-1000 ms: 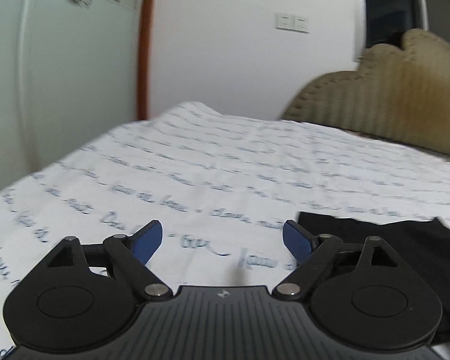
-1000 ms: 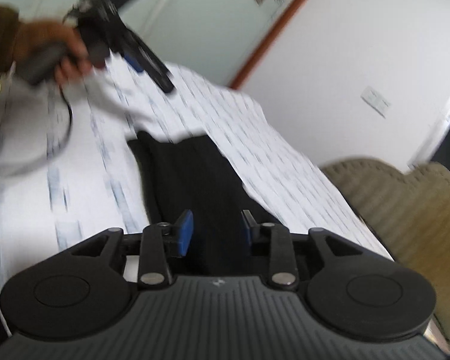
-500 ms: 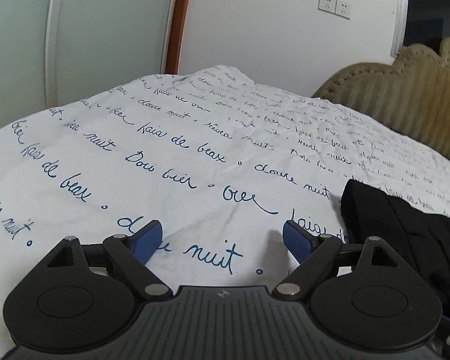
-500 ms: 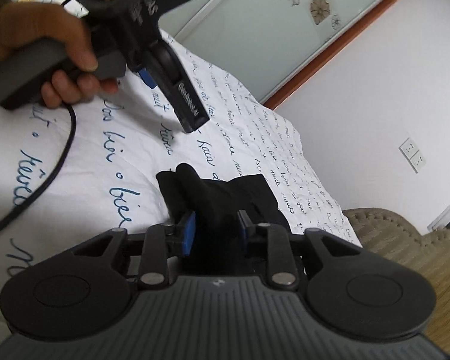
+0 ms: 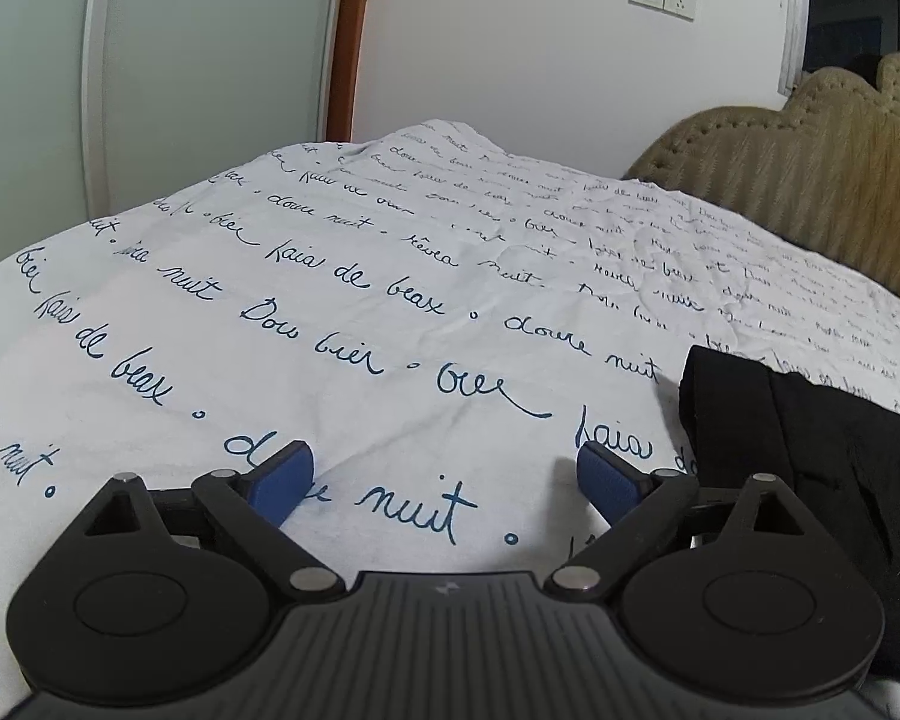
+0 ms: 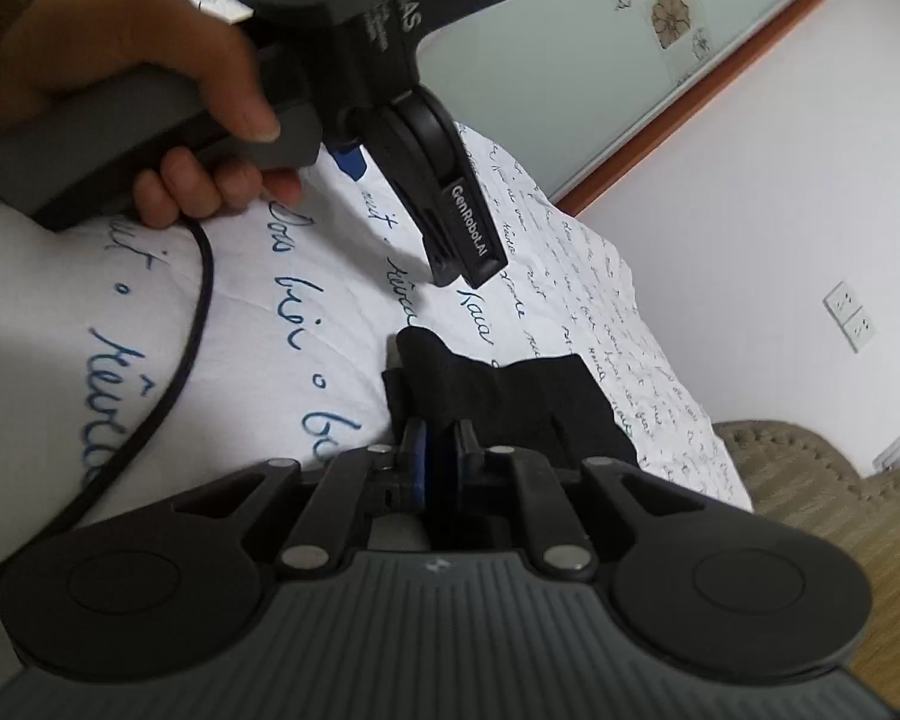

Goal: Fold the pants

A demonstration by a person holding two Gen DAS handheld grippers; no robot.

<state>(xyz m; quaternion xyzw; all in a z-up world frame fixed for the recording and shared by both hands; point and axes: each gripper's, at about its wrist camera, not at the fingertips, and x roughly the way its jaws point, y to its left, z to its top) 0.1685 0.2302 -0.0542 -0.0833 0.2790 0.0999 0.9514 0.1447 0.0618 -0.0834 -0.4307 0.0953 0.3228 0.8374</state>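
Right wrist view is showing the pants (image 6: 510, 396) lying as a dark, already bunched bundle on the white bed sheet (image 6: 150, 300) printed with blue script, close to the side nearest the tan headboard (image 6: 810, 480). The right gripper (image 6: 441, 468) is pinching the near edge of that bundle, its blue pads nearly together with black cloth between them. From the left wrist view, the pants (image 5: 810, 450) are sitting just to the right of the left gripper (image 5: 444, 480), whose jaws are standing wide apart over bare sheet, gripping nothing. The person's left hand (image 6: 120, 96) is holding that tool above the sheet, a cable (image 6: 192, 324) trailing from it across the bed.

Judging by this, the step in hand is carrying a pinched edge over to make or tidy a fold. To do it well, the right tool is best lifting only enough for the layer to clear what lies under it, then travelling flat and laying the edge square onto the far edge, not dragging the whole bundle along. The left tool looks well placed for coming in beside the cloth, pinning the crease or catching the matching corner so both corners are travelling together. Thin black fabric is likely slipping easily, so a firm pinch and slow release matter. Keeping the cable off the cloth is also wise.
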